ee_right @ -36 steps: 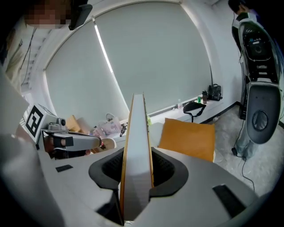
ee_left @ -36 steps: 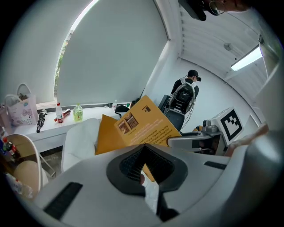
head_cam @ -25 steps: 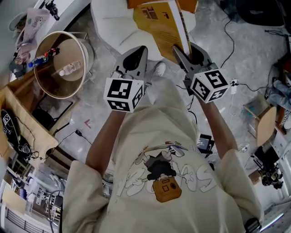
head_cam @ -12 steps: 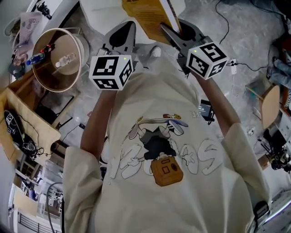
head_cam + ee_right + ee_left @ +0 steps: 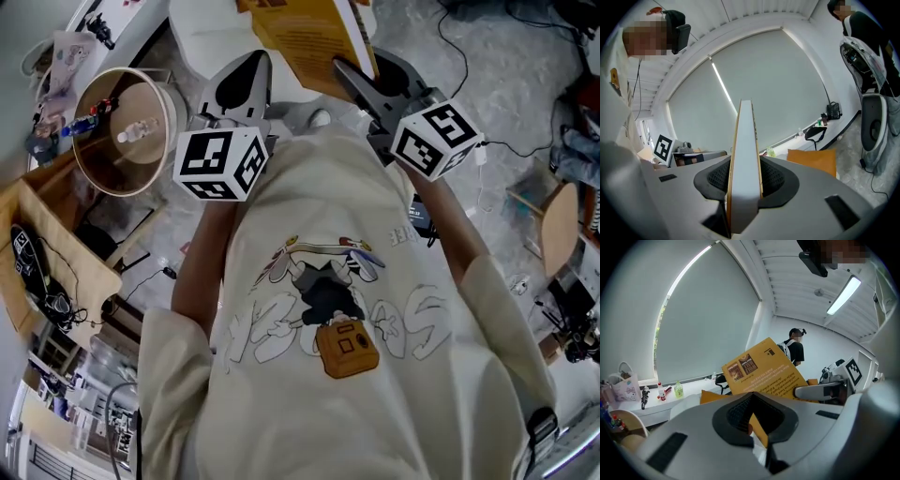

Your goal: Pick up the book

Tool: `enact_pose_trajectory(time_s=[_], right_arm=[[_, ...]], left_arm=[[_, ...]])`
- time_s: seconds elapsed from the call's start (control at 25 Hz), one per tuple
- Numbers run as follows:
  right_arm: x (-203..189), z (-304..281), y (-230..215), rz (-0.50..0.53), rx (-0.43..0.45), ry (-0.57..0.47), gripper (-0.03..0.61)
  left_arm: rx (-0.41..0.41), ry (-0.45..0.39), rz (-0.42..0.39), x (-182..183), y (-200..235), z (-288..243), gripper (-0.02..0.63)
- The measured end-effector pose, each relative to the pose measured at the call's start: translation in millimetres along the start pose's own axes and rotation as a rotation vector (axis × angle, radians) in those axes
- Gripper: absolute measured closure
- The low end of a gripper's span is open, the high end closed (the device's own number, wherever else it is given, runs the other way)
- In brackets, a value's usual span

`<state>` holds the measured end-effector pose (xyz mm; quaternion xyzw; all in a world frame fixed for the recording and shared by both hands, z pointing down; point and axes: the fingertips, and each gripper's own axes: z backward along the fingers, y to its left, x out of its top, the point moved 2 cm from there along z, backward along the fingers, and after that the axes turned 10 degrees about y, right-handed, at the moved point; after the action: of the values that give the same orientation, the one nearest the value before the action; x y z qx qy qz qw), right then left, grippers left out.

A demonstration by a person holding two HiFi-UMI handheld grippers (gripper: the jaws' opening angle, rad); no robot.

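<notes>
the book is a thin softcover with a yellow-orange cover; in the left gripper view the cover carries two small dark pictures near the top and lines of dark print below. the right gripper pinches it by its lower part and holds it in the air, tilted, its pale page edge upright between the dark pads in the right gripper view. the left gripper is just beside it, its jaws drawn together on nothing.

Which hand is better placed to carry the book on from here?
Right. The right gripper already has its fingers clamped on the orange book; the left gripper beside it holds nothing.
</notes>
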<state>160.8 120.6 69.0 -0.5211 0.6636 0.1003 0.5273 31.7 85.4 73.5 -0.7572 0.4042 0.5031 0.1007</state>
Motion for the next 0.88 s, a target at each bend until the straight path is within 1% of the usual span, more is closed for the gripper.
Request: enact_pose_trajectory(time_s=[0.28, 0.52, 0.68, 0.88], right_arm=[[11.4, 21.5, 8.6, -0.001, 0.015, -0.047, 0.422], [11.7, 33.3, 17.0, -0.017, 0.014, -0.094, 0.422], [13.0, 35.0, 21.5, -0.044, 0.021, -0.121, 0.422], [13.4, 35.7, 21.8, -0.059, 0.023, -0.121, 0.422]], left_arm=[[0.006, -0.033, 0.009, 10.0, -14.1, 8.7, 0.607], [0.010, -0.058, 0.022, 4.3, -25.8, 18.1, 0.607], [0.014, -0.057, 0.023, 3.4, -26.6, 19.6, 0.607], [0.020, -0.054, 0.024, 5.7, -26.5, 17.4, 0.607]])
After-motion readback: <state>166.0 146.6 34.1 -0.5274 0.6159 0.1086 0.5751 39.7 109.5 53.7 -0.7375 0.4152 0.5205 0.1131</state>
